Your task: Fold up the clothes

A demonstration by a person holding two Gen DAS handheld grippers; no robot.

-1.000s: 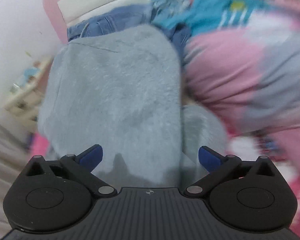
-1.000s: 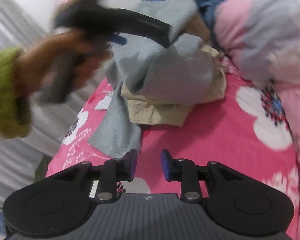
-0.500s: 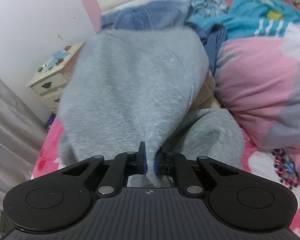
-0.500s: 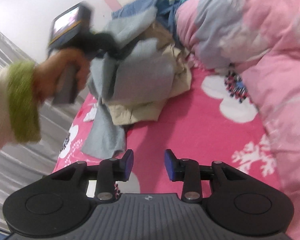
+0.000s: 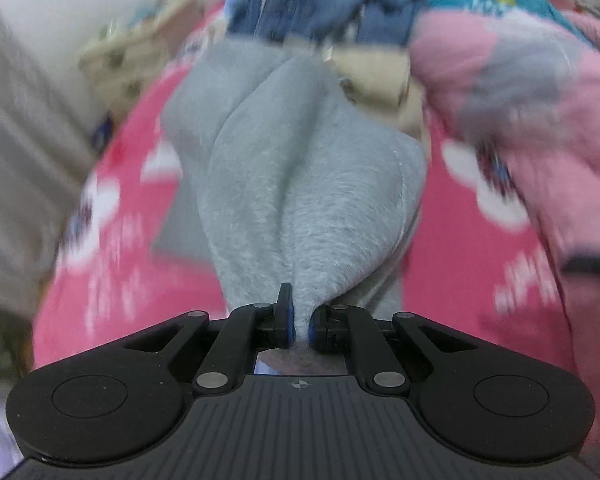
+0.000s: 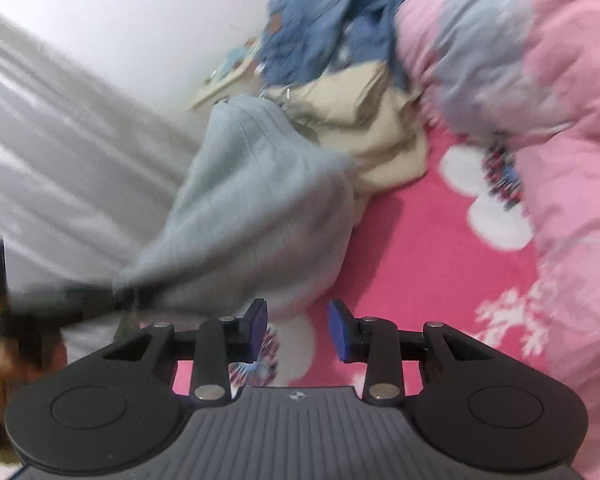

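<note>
The left claw (image 5: 299,326) is clamped tight on a bunched fold of the grey fleece garment (image 5: 300,184), which stretches from the clothes pile (image 6: 340,80) across the pink floral bed sheet (image 6: 412,264). The right claw (image 6: 298,330) stands partly open above the sheet, holding nothing, just beside the garment.

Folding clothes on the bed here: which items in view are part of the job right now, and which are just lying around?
In the job:
- grey fleece garment, pinched in the left gripper
- right gripper, open, holding nothing

Lying about:
- beige garment
- blue denim clothes
- pink and grey quilt
- pink flowered bedsheet
</note>
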